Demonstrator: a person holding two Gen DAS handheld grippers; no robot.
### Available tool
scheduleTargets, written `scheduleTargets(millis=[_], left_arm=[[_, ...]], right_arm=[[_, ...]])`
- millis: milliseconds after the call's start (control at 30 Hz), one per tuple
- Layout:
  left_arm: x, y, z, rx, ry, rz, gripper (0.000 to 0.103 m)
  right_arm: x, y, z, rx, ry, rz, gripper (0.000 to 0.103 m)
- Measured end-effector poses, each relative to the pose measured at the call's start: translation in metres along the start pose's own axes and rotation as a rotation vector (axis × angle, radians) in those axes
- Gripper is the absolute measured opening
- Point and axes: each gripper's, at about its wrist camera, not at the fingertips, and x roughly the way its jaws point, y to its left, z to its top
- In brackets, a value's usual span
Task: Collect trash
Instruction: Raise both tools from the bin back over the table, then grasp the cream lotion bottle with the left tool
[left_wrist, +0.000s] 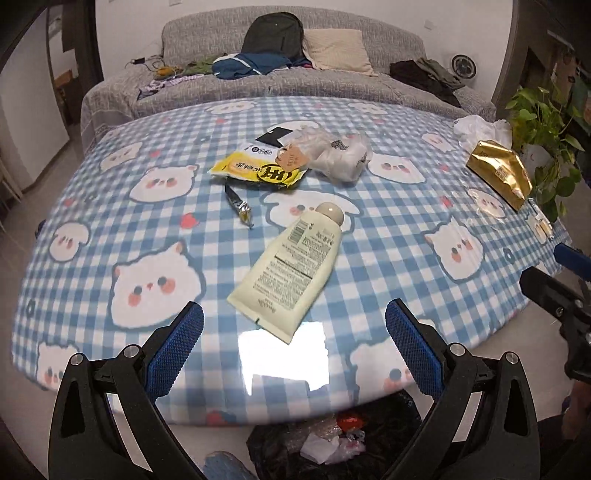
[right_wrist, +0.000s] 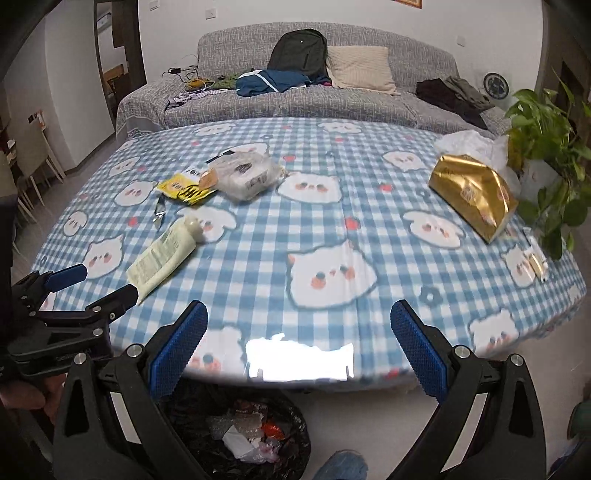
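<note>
Bin (right_wrist: 236, 435) below table edge (right_wrist: 369, 384) partly hidden by gripper arms. Left gripper (left_wrist: 294, 325) and right gripper (right_wrist: 299, 325) both spread, empty. Cream tube (left_wrist: 288, 266), yellow packet (left_wrist: 255, 170) on table; print illegible.

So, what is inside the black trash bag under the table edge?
The black trash bag holds crumpled clear plastic, white paper and something red. Anything deeper is covered.

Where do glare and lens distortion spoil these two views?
Left wrist: a blown-out white reflection sits on the glossy blue checked tablecloth just below the cream plastic tube; fisheye bows the table edge. Right wrist: a wider glare patch hides the cloth's near edge above the black-lined trash bin; corners vignette dark.
</note>
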Motion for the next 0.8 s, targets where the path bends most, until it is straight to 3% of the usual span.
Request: scheduleTargets(millis=[367, 500, 600, 767, 800], left_arm=[[0.058, -0.008, 0.034, 0.078, 0.070, 0.002, 0.090], [0.067, -0.007, 0.038, 0.080, 0.083, -0.013, 0.080], [0.075, -0.009, 0.039, 0.088, 0.108, -0.020, 0.065], [0.075, -0.008, 0.042, 0.077, 0.108, -0.032, 0.059], [0.073, -0.007, 0.043, 0.070, 0.106, -0.036, 0.054]], right_arm=[[0.047, -0.014, 0.038, 0.013, 0.052, 0.035, 0.096], [0.060, -0.012, 0.048, 0.014, 0.060, 0.054, 0.096], [0.067, -0.008, 0.055, 0.008, 0.063, 0.061, 0.096], [0.078, -0.004, 0.063, -0.002, 0.071, 0.071, 0.095], [0.080, -0.004, 0.064, 0.000, 0.072, 0.072, 0.095]])
